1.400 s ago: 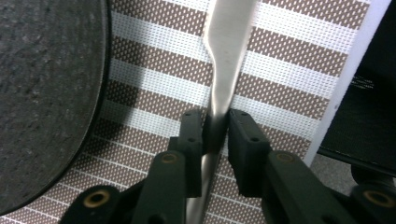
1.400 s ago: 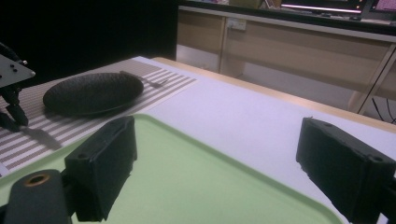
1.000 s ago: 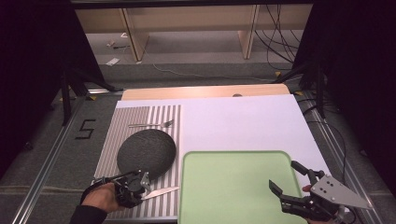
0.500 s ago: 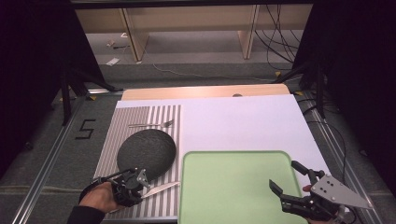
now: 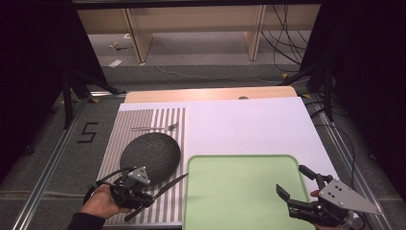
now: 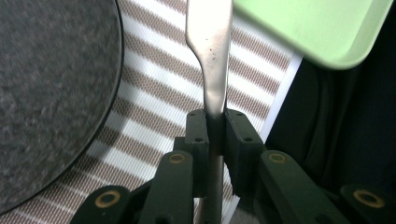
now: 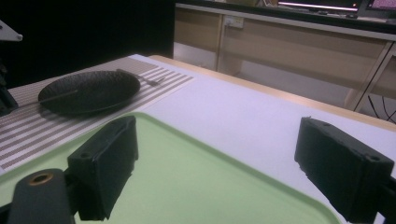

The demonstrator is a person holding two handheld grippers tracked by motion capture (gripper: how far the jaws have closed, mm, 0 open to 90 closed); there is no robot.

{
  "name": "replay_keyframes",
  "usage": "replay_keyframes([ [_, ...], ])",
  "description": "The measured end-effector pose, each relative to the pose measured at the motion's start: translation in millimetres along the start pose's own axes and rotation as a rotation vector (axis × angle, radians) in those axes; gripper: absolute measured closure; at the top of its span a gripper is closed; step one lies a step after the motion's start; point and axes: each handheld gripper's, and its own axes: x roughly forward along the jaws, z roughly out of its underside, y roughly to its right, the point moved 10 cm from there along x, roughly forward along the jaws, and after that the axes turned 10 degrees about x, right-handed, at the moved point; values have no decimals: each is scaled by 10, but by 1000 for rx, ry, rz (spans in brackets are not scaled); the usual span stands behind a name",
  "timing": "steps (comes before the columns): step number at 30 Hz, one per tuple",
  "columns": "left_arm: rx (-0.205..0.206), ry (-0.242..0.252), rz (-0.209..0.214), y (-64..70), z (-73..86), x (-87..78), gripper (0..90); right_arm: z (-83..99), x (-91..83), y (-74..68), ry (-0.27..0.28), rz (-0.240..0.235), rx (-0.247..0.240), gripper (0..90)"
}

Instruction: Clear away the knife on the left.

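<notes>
Lifted since before, knife [image 6: 208,51] sits clamped in left claw [image 6: 215,128], blade forward.

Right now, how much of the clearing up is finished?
Hardly any. The green tray has nothing on it. In hand: the left tongs are shut on the knife, lifted beside the tray. The right tongs wait open over the tray's near corner. Left: the dark plate and fork lie on the striped mat.
</notes>
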Motion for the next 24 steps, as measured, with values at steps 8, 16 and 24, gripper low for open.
replay_keyframes([
  [8,-98,117,25,59,-248,-25,799,6,4,-2,-3,-1,2,143],
  [16,-105,179,49,212,-502,-11,799,12,8,-4,-6,-2,1,143],
  [24,-96,200,65,350,-715,25,799,13,5,1,-7,0,2,143],
])
